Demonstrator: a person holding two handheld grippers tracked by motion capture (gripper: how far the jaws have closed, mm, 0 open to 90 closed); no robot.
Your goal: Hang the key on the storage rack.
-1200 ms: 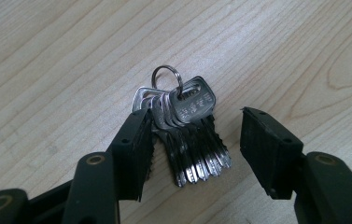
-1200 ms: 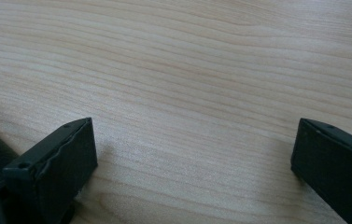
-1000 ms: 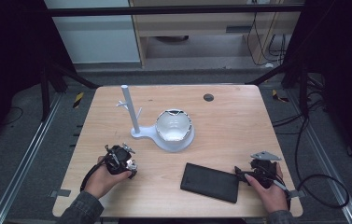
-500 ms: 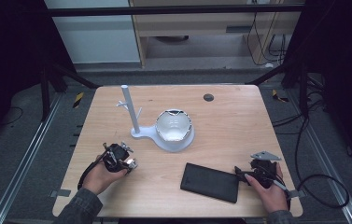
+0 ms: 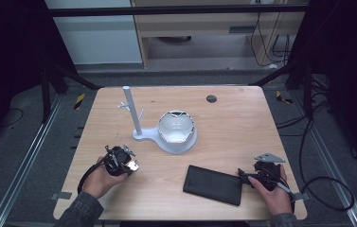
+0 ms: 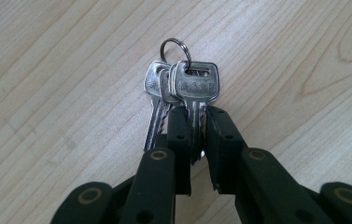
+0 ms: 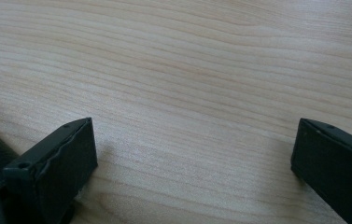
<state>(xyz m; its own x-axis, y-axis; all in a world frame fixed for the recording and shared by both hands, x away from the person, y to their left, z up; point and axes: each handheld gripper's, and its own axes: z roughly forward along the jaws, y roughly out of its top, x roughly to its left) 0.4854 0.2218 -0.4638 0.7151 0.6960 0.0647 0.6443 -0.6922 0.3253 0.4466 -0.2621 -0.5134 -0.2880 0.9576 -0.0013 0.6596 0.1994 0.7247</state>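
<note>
A bunch of silver keys (image 6: 183, 88) on a small ring hangs over the wooden table (image 5: 242, 123), and my left gripper (image 6: 197, 128) is shut on the blade of the front key. In the high view the left gripper (image 5: 124, 163) sits at the table's front left, held in a hand. My right gripper (image 7: 194, 154) stands open over bare wood, nothing between its jaws. In the high view the right gripper (image 5: 247, 177) rests at the front right, just beside the right end of a flat black case (image 5: 213, 184).
A white stand (image 5: 133, 113) with a tall post and small hooks rises from a white base holding a round bowl (image 5: 176, 128) at the table's centre. A small dark disc (image 5: 211, 99) lies near the far edge. Cables trail off the right side.
The left hand and its gripper have shifted slightly toward the front of the table. The right gripper has not moved.
</note>
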